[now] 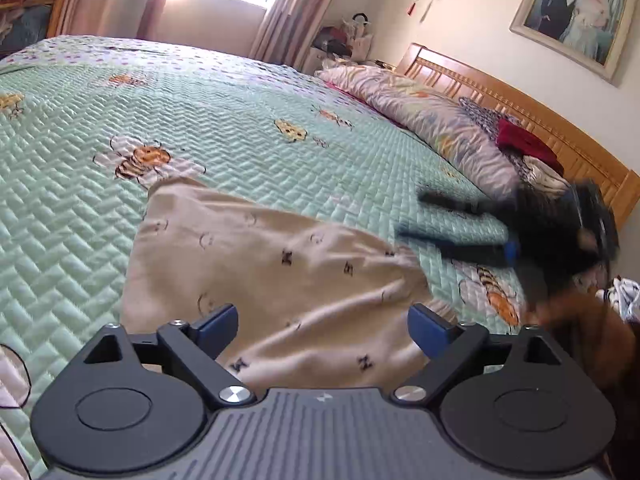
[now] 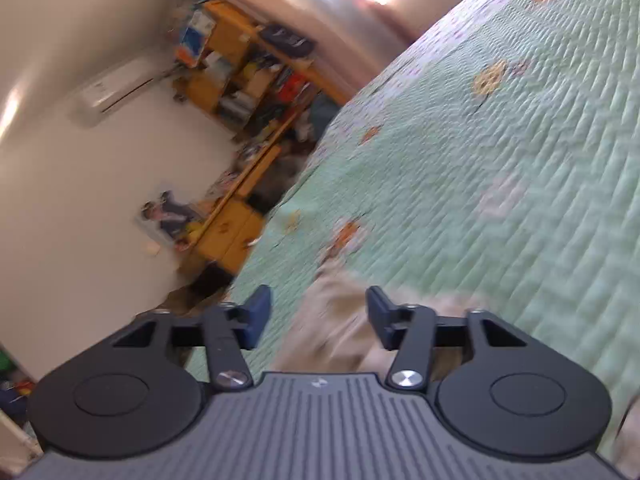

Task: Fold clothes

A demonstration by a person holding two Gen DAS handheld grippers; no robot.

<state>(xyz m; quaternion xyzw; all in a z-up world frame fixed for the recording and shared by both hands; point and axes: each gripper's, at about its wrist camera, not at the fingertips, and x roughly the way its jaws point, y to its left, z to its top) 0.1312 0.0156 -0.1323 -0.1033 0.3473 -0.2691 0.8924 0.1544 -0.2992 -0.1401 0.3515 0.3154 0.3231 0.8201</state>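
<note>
We see a beige garment (image 1: 272,276), printed with small dark marks, lying rumpled on the green quilted bedspread (image 1: 240,128) near the close edge of the bed, its far corner reaching up beside a bee printed on the quilt. In the left wrist view the left gripper (image 1: 323,330) hangs just above the near part of the garment with its blue-padded fingers (image 1: 218,326) spread wide; the cloth shows between and below them, and nothing is pinched. To the right in that same view the right gripper (image 1: 412,216) appears as a dark blur over the quilt, just beyond the garment's right edge, its two fingers apart with only bedspread between them. The right wrist view is tilted and smeared; there the right gripper's fingers (image 2: 256,316) also stand apart, empty, with the beige cloth blurred below them and the green quilt stretching away to the right. Along the far right side of the bed lies a rolled floral duvet (image 1: 432,120) against the wooden headboard (image 1: 500,96), with a dark red cloth (image 1: 524,144) on a pile beside it. A framed portrait (image 1: 576,12) hangs on the wall above, and a cluttered wooden shelf (image 2: 248,80) stands across the room.
</note>
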